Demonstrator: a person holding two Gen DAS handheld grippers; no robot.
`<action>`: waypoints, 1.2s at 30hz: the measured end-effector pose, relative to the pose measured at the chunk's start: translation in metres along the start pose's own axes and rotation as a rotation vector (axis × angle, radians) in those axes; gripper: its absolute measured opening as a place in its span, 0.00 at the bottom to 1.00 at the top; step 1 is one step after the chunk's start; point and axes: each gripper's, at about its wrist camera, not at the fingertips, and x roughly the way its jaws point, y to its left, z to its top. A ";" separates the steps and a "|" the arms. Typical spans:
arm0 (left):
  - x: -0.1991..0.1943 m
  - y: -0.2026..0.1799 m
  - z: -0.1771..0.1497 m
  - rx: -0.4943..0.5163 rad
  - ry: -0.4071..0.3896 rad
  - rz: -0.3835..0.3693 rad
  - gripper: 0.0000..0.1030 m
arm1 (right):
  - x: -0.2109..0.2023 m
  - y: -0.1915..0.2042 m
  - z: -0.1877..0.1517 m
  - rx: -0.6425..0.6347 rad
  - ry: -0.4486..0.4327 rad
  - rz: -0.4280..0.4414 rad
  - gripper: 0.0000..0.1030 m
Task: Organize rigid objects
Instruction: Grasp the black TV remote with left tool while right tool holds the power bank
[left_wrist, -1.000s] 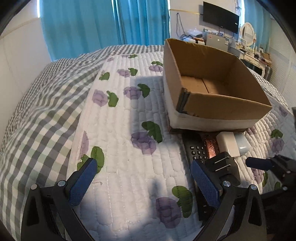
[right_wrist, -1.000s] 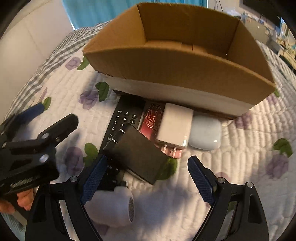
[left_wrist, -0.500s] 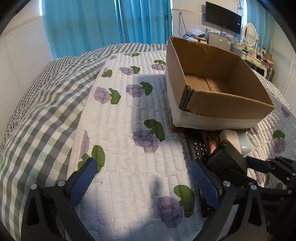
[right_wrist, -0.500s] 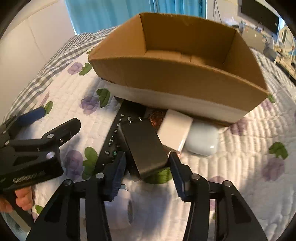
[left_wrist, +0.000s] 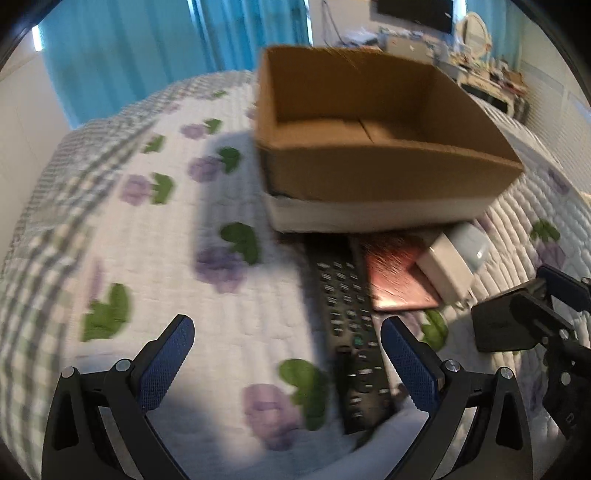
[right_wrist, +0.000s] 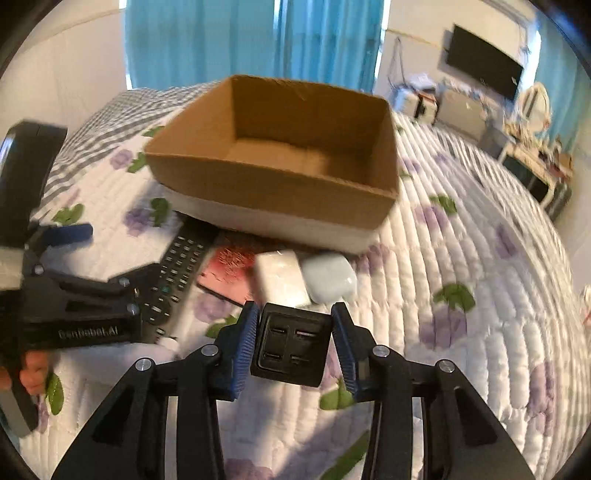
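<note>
Both tongs first: our right gripper (right_wrist: 293, 345) has its blue-padded fingers (right_wrist: 243, 343) clamped on a small black rectangular box with four slots on its end face (right_wrist: 290, 345), held up off the white quilted bedspread with purple flowers and green leaves (right_wrist: 480, 332). From the left wrist view we can see that same right gripper (left_wrist: 543, 291) with the black box (left_wrist: 506, 326) off at the right edge, clear of the bedding.

Our left gripper (left_wrist: 284, 365) is spread wide with nothing between its fingers, hovering low over the bedspread (left_wrist: 166, 258). Its right finger sits just beside the long black remote control with small buttons (left_wrist: 349, 321).

That remote lies flat with its far end up against the open brown cardboard box with a white lower band (left_wrist: 369, 177). Beside the remote we've got a flat reddish-brown patterned case (left_wrist: 395, 277), then a white rectangular charger block (left_wrist: 445, 269) overlapping the case's edge, then a pale blue rounded earbud-style case (left_wrist: 471, 245), all lined up along the near side of the cardboard box (right_wrist: 280, 184). Nothing shows on the part of the box floor we can see.

Both views are pretty motion-blurred, so finer details are a no-go.
</note>
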 end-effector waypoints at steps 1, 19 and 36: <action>0.004 -0.004 -0.001 0.004 0.011 -0.006 1.00 | 0.004 -0.004 -0.001 0.016 0.016 0.013 0.39; 0.014 -0.014 -0.009 0.017 0.079 -0.126 0.40 | 0.007 -0.004 -0.003 0.019 0.013 0.009 0.38; -0.011 -0.017 -0.010 0.019 0.052 -0.122 0.14 | -0.035 0.001 0.012 -0.018 -0.074 0.016 0.38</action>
